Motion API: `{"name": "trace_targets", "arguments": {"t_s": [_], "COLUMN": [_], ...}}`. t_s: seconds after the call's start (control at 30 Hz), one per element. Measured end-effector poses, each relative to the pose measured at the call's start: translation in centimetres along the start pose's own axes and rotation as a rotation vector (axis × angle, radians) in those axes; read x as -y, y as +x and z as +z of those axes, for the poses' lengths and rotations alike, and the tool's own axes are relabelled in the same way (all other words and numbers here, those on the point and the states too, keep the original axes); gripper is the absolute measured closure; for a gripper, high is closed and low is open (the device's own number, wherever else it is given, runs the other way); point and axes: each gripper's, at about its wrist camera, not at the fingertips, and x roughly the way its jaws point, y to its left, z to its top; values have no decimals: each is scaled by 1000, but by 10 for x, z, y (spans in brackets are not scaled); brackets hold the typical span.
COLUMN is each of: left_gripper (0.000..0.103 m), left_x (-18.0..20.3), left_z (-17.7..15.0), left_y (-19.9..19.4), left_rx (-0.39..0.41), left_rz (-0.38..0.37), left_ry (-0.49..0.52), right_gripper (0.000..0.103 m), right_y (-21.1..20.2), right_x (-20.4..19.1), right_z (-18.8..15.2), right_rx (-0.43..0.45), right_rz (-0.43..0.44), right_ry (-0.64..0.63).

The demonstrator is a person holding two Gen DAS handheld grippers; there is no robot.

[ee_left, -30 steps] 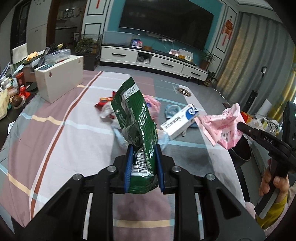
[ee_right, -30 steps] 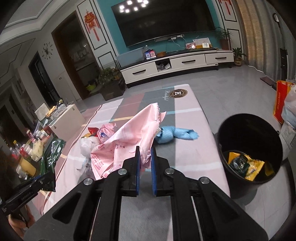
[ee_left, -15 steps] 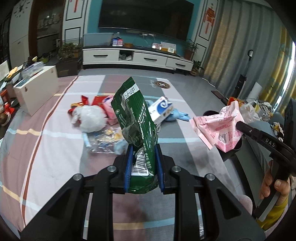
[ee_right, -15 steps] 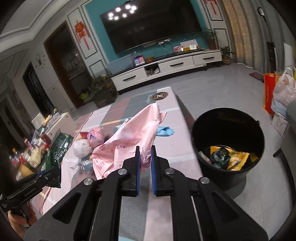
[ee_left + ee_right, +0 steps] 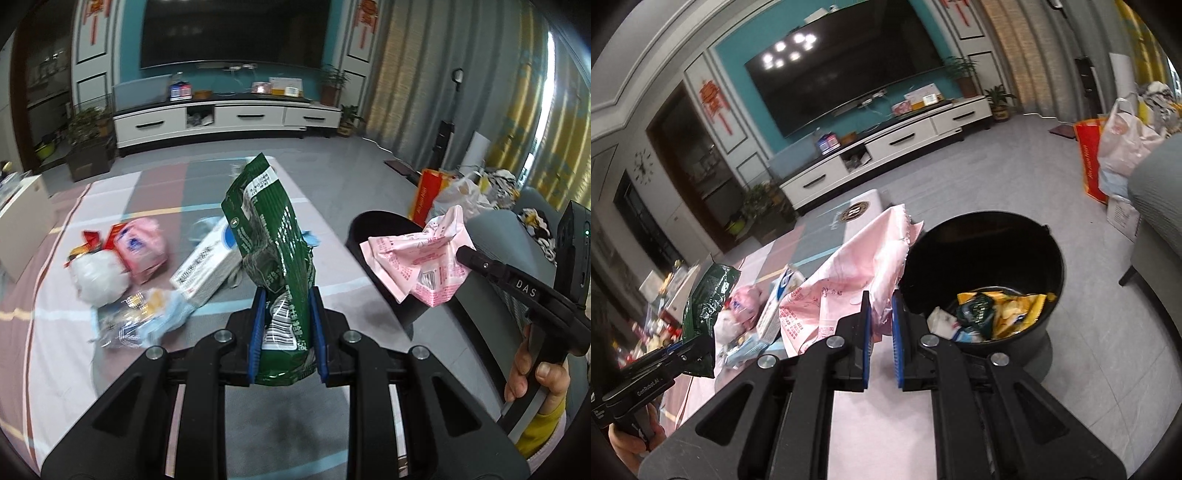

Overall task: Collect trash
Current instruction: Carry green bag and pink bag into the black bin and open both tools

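My left gripper (image 5: 287, 326) is shut on a green snack bag (image 5: 273, 236) and holds it upright above the table. My right gripper (image 5: 881, 325) is shut on a crumpled pink wrapper (image 5: 849, 280), held near the left rim of the black trash bin (image 5: 1052, 280); the wrapper also shows in the left wrist view (image 5: 417, 254). The bin stands on the floor off the table's right edge, with yellow and dark wrappers (image 5: 997, 310) inside. More trash lies on the table: a white and blue box (image 5: 207, 266), a pink packet (image 5: 142, 247), a white wad (image 5: 98, 277) and clear wrappers (image 5: 136, 314).
The table has a striped pink and grey cloth (image 5: 55, 350). A white box (image 5: 22, 221) stands at its left edge. Bags (image 5: 1115, 147) lie on the floor beyond the bin, beside a grey sofa (image 5: 1160, 195). A TV cabinet (image 5: 225, 118) stands at the far wall.
Both grippers have swung to the right with their loads. The pink wrapper has moved from over the table to the bin's rim, and the bin looms larger in the right wrist view.
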Motion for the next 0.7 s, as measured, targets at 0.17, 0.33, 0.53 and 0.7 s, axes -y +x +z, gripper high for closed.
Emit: {"name": "trace_targets", "arguments": {"t_s": [0.17,0.33,0.53,0.7], "left_gripper": [79,79,79,79], "left_x": [25,48,69,89], "left_z": [12,24,37,46], "left_y": [23,42,65,84], "left_rx": [-20,-28,-42,-52], "left_rz": [-25,-47,-77,-99], "left_ry": [50,92,132,169], "right_gripper": [92,92,92,92], "right_y": [-5,-9,-10,-6], "right_x": [26,49,73,84], "right_z": [4,8,11,12], "right_rx": [29,58,87,97], "right_rz": [-32,-77,-128,-173], "right_ry": [50,91,131,137]}}
